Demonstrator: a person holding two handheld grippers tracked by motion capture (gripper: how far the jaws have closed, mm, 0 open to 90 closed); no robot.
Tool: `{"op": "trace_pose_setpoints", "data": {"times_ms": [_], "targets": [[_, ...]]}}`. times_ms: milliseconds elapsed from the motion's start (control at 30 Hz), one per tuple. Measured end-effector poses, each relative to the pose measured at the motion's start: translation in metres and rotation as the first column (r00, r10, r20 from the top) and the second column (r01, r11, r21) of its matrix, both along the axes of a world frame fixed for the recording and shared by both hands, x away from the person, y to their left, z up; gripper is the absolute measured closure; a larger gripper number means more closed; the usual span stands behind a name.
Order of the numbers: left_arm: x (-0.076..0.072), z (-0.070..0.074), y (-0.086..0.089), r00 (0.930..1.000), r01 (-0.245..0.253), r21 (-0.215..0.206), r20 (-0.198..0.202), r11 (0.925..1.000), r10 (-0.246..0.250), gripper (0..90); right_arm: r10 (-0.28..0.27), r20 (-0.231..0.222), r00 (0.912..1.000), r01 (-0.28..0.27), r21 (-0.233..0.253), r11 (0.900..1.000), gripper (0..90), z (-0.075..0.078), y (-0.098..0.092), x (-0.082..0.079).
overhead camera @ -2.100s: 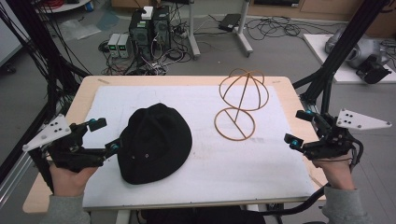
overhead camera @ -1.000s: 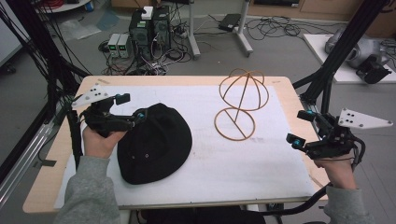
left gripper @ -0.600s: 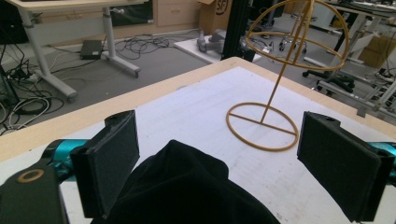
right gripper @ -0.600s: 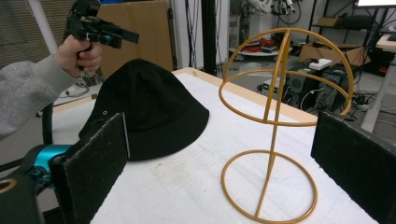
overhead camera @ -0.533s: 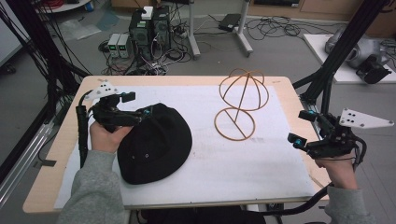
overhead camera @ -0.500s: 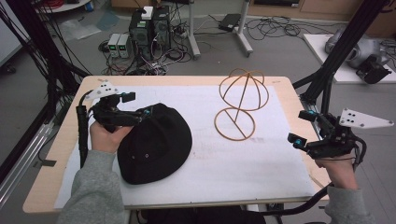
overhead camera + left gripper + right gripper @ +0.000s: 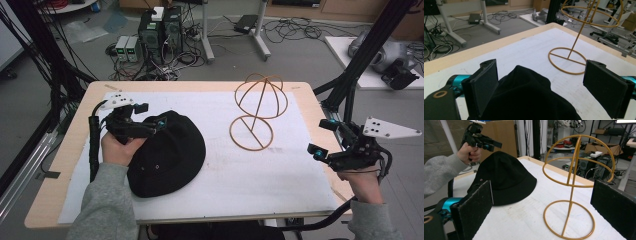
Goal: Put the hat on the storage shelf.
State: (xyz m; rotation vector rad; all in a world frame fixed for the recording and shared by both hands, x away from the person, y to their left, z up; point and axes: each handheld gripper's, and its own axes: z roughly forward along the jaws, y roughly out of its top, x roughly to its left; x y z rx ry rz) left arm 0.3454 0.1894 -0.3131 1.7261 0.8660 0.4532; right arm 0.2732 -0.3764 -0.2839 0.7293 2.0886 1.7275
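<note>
From above, the black hat [image 7: 167, 152] lies crown-up on the left half of the white sheet [image 7: 280, 175] that covers the worktop [image 7: 70, 150], and the left hand-held gripper [image 7: 150, 127] sits over its far left edge; whether it touches the cloth cannot be told from there. The left gripper view settles more: its jaws stand wide apart with the hat's crown [image 7: 529, 97] rising between them, the left pad just beside the fabric, the right pad well clear. That view also shows the base ring of the gold wire stand [image 7: 567, 60] beyond the hat. The right gripper view gives the side profile the high view lacks: the hat's brim [image 7: 506, 180] resting flat on the sheet, the stand [image 7: 571, 187] upright with its wire dome on a single stem, and the other hand [image 7: 470, 152] raised above the far side of the hat. The right hand-held gripper [image 7: 325, 137] is held at the worktop's right edge, jaws apart on nothing, well away from the stand [image 7: 257, 112]. The worktop is pale wood; behind it the grey floor carries computer boxes [image 7: 160, 30], tangled cables [image 7: 295, 30] and black frame posts [image 7: 367, 50]
</note>
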Motion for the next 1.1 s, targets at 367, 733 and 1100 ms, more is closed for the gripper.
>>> {"op": "trace_pose_setpoints", "data": {"times_ms": [367,733,1100], "targets": [[0.006,-0.008,-0.005,0.9995,-0.008,0.034,-0.032,0.9994,0.009,18.5,0.000,0.004,1.0000,0.000,-0.001,1.000,3.4,0.000,-0.001,-0.001],[0.006,-0.019,0.000,0.9986,-0.023,0.015,-0.048,0.9996,0.024,24.2,0.001,-0.004,1.0000,-0.001,-0.004,1.000,3.4,-0.001,0.001,-0.001],[0.006,-0.020,-0.001,0.9982,-0.028,0.033,-0.053,0.9991,0.030,31.2,0.002,-0.003,1.0000,-0.002,-0.006,1.000,3.4,-0.001,0.001,-0.001]]}}
